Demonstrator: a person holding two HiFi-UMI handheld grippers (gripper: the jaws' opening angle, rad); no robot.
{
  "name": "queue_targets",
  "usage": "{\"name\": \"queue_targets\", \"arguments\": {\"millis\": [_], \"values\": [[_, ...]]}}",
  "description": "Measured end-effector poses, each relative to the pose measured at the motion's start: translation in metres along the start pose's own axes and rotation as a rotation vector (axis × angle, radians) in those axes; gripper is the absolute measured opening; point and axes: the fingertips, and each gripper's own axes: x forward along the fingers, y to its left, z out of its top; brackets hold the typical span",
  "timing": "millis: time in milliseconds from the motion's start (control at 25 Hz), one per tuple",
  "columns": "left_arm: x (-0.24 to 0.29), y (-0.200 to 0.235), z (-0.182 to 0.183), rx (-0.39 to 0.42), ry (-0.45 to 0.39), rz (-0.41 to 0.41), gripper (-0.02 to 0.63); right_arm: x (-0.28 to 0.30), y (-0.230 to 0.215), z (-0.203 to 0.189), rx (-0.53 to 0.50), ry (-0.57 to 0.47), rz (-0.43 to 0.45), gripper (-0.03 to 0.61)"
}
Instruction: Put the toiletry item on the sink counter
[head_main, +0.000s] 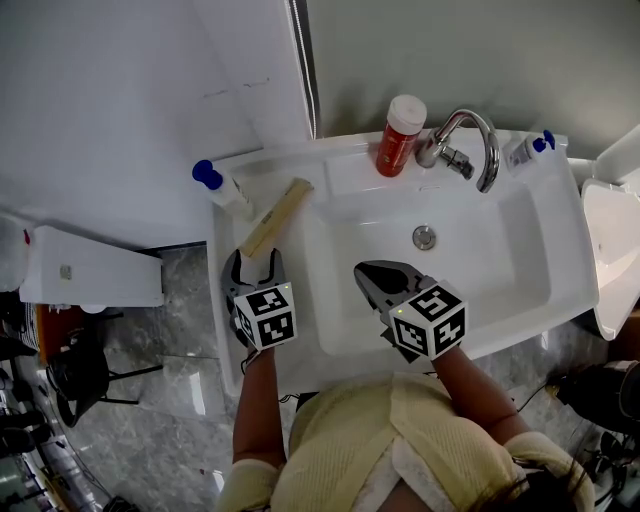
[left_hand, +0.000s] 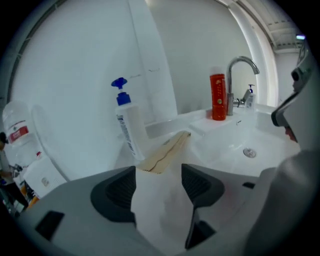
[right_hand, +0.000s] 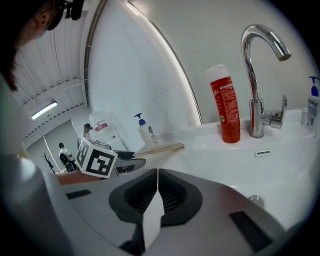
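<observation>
Both red bottle (head_main: 398, 137) and pump bottle (head_main: 225, 188) labels are unreadable. Left gripper (head_main: 253, 258) gapes wide just short of the counter's (head_main: 345, 170) tan item (head_main: 277, 217); right gripper's (right_hand: 156, 172) jaws touch, empty.

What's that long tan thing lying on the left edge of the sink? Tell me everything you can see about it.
The tan stick is long, flat and narrow, pale like wood or card, with a dark line running along it; what it is I cannot tell. It lies flat on the left rim of the sink counter, slanting toward the basin, close beside a blue-capped pump bottle. Its near end sits at the tips of the open left tool, which does not clamp it.
</observation>
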Motion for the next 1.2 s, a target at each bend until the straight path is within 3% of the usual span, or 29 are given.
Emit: {"name": "queue_targets", "arguments": {"millis": [440,680,880,1200], "values": [[0.002,-0.02,-0.029,0.235,0.222,-0.155,0.301,-0.003,0.004,0.0,-0.003,-0.006,-0.004,0.028],[-0.009,-0.018,-0.025,0.291,0.268,-0.175,0.301,-0.004,0.011,0.0,-0.012,-0.01,0.001,0.028],[-0.022,-0.017,-0.008,0.241,0.234,-0.21,0.286,-0.006,0.016,0.0,-0.017,-0.015,0.001,0.028],[-0.059,-0.02,0.019,0.016,0.051,-0.237,0.197,-0.01,0.022,0.0,-0.027,-0.028,-0.01,0.028]]}}
